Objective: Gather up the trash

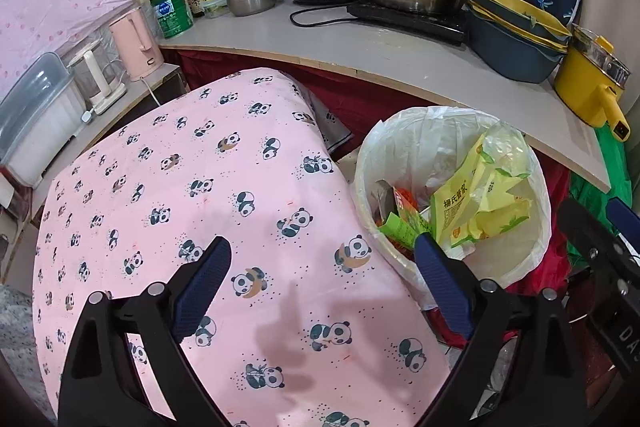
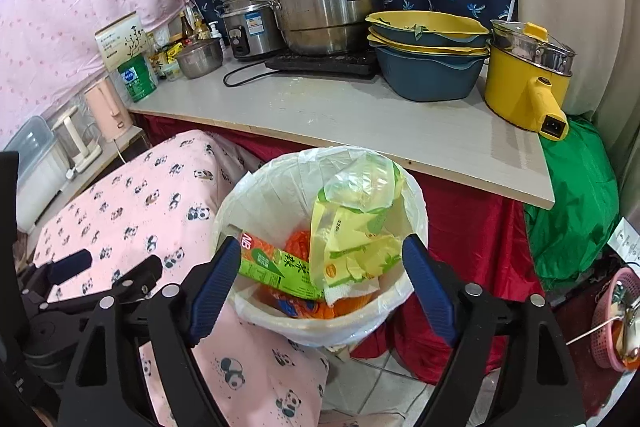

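Above the lined trash bin [image 2: 320,319], right gripper [image 2: 320,287] hangs with fingers spread and empty — yellow-green wrapper [image 2: 352,239] directly ahead, upright; left gripper [image 1: 322,287], also released, sits left of the bin, farther off.

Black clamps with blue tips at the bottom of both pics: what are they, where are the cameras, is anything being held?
Those are two hand-held grippers; a person carries one in each hand, there is no robot arm. Each has a fisheye camera looking forward along its two fingers, so every picture shows its own fingers at the bottom.

The left wrist view shows the left gripper over a pink panda cloth, with the trash bin to its right. The right wrist view shows the right gripper just above that bin, which has a white liner and holds a yellow-green bag and a green carton.

Both grippers are open and hold nothing. Behind, a counter carries steel pots, stacked bowls and a yellow pot.
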The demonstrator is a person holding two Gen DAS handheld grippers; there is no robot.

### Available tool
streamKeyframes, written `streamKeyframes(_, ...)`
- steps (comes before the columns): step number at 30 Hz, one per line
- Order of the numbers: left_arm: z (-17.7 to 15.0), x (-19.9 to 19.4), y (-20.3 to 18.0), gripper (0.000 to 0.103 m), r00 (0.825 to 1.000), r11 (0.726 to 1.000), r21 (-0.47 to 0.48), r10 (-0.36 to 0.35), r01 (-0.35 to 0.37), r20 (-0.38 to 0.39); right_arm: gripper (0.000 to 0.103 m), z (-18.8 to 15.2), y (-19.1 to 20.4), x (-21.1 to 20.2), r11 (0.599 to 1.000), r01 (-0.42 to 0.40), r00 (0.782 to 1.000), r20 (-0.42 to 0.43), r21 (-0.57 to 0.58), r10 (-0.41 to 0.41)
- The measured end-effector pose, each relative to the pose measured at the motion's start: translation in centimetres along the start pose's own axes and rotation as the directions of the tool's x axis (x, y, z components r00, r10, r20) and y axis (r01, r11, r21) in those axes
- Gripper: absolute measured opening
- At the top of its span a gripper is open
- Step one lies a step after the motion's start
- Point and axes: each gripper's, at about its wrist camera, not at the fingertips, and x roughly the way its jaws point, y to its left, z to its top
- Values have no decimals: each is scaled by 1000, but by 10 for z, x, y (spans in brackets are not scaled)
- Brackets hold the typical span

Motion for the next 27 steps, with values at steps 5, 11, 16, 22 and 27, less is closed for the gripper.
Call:
streamKeyframes(5, -9, -2, 7, 91, 1000, 1000, -10, 5, -5, -2, 86, -12, 4, -4, 999, 32, 999, -13, -34, -32)
streamKeyframes(11, -21, -4, 13, 91, 1000, 1000, -15, 27, -27, 0, 96, -24, 2, -5, 999, 39, 999, -27, -36, -40)
streamKeyframes(16, -28, -6, 18, 91, 999, 999, -23, 36, -36, 2, 96, -30, 3, -5, 998, 43, 998, -38, -47, -45)
streamKeyframes(22, -33, -8, 16, 91, 999, 999, -22, 44, -44, 1, 96, -36, 7, -6, 997, 40, 998, -47, -64, -43)
streamKeyframes(27, -36, -9, 14, 91, 999, 999, -13, 42, -41, 5, 96, -41, 12, -8, 996, 35, 998, -50, -79, -39)
